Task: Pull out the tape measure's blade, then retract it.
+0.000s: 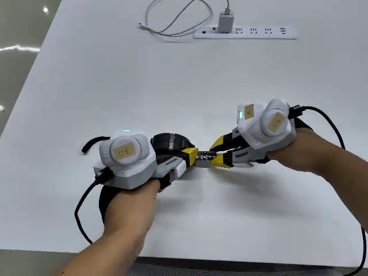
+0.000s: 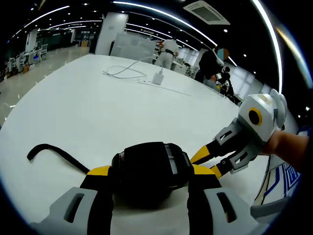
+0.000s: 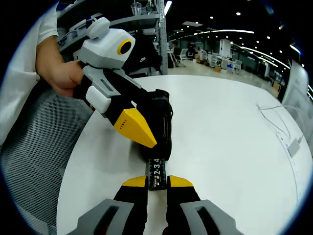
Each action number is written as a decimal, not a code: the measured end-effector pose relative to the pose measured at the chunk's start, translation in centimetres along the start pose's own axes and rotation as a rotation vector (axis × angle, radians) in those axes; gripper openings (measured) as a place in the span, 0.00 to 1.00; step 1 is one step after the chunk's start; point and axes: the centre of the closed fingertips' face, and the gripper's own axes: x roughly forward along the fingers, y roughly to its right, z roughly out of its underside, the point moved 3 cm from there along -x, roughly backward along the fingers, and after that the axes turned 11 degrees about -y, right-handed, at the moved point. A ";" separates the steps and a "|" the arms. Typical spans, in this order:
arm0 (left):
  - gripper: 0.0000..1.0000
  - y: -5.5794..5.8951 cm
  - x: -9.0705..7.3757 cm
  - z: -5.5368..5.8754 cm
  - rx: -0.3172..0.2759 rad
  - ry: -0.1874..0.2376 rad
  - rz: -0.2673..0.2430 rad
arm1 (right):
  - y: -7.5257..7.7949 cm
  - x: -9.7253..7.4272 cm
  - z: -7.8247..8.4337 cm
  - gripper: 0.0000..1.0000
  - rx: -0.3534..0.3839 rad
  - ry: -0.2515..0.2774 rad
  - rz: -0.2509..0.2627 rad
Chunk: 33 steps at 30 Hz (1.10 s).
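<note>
White surface (image 1: 115,69) runs wide and mostly bare under my headset camera, with a power strip (image 1: 247,31) at the far edge, a white charger (image 1: 225,23) plugged into it and a pale cable (image 1: 172,17) looping off to the side, all well apart from the work.

Near my edge of the surface, the left claw (image 1: 185,158) is clamped on the black case of the tape measure (image 1: 169,144); in the left gripper view both yellow jaw tips press against the case's sides. A black strap (image 2: 49,152) trails from the case across the surface. I cannot tell whether the case rests on the surface or hangs just above it.

The right claw (image 3: 157,183) faces the left one, and its jaws are closed on the end of the blade (image 3: 157,174). In the right gripper view a short stretch of blade shows between the case mouth and the jaw tips, with the numerals 2, 3 and 4 readable. The two claws sit very near each other, the blade bridging the small gap.

As I judge it, both grasps are made and the pull has barely begun: only the first marks are out. Drawing the blade out to a proper length is left, and the whole retraction after it.
</note>
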 end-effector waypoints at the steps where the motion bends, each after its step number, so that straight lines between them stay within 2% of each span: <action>1: 0.57 0.0 0.0 0.0 -0.001 0.001 0.000 | 0.0 0.1 -0.1 0.10 0.001 0.004 -0.001; 17: 0.57 -0.1 0.0 -0.1 -0.002 0.002 0.001 | 0.0 1.3 -1.7 0.10 -0.004 0.026 -0.001; 33: 0.58 -0.1 -0.1 -0.1 -0.009 0.008 0.007 | 0.0 1.5 -1.9 0.11 0.002 0.024 0.005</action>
